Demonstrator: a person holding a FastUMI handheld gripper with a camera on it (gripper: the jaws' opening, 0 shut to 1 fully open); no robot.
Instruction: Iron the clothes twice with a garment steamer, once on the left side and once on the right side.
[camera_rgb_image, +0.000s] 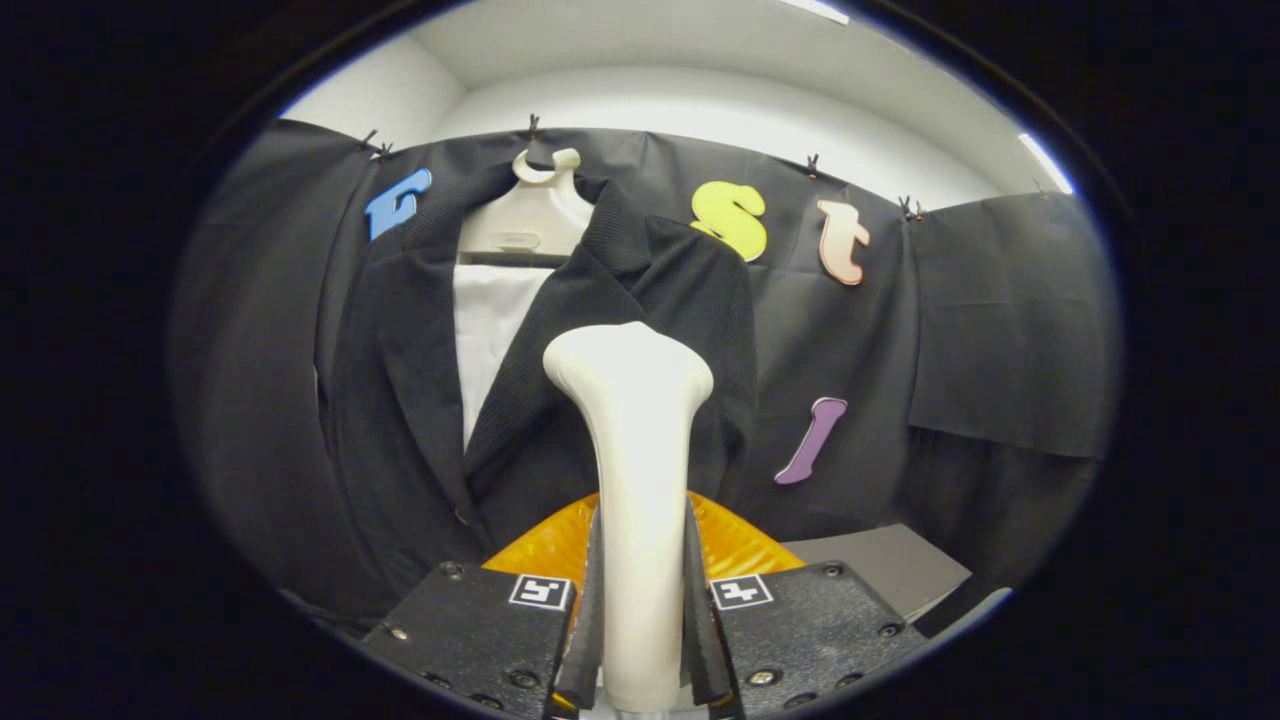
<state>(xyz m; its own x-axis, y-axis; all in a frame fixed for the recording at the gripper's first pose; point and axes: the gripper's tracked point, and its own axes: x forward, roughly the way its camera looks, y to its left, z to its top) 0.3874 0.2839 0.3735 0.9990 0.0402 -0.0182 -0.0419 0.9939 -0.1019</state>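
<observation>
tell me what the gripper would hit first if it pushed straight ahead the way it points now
Likely the dark jacket on the white hanger. The gripper is shut on the white garment steamer, whose head would touch first, near the right lapel. Depth is unclear.

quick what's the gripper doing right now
gripper: shut on the garment steamer, both fingers pressing its handle, head up in front of the jacket.

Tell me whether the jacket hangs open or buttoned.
Open: the jacket front parts below the hanger, baring a white panel. The gripper is shut on the steamer.
</observation>
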